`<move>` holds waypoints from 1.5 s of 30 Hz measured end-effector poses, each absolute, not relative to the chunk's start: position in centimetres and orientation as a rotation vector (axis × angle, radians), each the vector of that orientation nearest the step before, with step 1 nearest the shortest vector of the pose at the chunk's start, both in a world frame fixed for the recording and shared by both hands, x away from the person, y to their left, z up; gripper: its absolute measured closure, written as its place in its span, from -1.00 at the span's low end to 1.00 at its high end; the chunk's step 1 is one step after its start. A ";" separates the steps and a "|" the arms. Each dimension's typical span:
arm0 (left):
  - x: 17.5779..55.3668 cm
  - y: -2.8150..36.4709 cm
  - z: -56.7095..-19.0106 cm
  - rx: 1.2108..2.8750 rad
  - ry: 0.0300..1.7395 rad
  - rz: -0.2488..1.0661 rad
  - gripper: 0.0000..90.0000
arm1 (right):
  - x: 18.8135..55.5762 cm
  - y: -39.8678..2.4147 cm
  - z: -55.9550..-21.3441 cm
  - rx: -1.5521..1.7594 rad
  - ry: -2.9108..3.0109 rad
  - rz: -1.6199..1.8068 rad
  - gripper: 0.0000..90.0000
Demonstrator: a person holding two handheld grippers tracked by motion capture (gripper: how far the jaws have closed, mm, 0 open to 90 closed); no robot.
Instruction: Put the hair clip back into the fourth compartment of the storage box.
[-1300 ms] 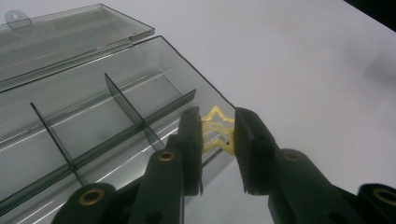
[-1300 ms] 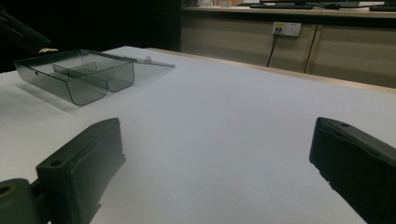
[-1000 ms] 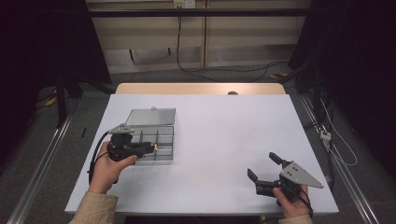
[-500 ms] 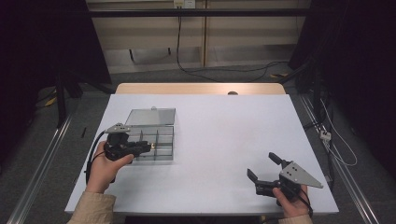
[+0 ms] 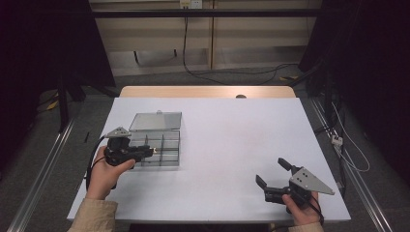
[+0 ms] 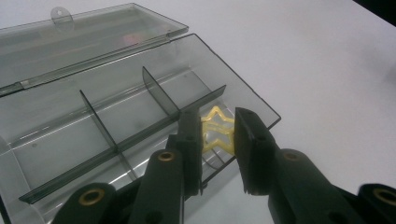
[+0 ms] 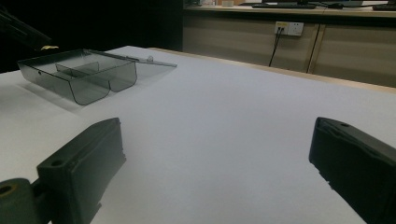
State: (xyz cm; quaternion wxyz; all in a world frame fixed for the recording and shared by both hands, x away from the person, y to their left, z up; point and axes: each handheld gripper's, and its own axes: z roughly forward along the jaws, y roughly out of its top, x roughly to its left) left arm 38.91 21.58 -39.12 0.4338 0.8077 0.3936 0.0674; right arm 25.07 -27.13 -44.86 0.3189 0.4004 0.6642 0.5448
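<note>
Gripping: left tool (image 6: 218, 135) clamps a yellow star (image 6: 215, 132) between its jaws.
Star's place: over the near-right compartment of the clear box (image 6: 102, 107); its lower part is hidden behind the jaws.
Box: lid (image 5: 155, 121) open, flat on the tabletop (image 5: 241, 140).
Right tool (image 5: 275, 175): jaws spread wide, nothing between them, well apart from the box.

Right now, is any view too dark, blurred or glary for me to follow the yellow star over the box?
Left gripper view: the yellow star is sharp between the left gripper jaws, with faint glare on the box lid. High view: dim, star a speck. Right gripper view: box soft and distant, right gripper jaws dark.
</note>
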 end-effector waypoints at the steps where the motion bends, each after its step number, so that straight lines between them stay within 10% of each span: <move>1: 38.9 21.6 -39.1 2.010 0.983 0.167 0.62 | 25.1 -27.1 -44.9 1.053 1.747 1.432 -0.94; 45: 39.4 23.8 -39.7 1.986 1.040 0.208 0.62 | 25.1 -27.2 -44.8 1.055 1.747 1.436 -0.93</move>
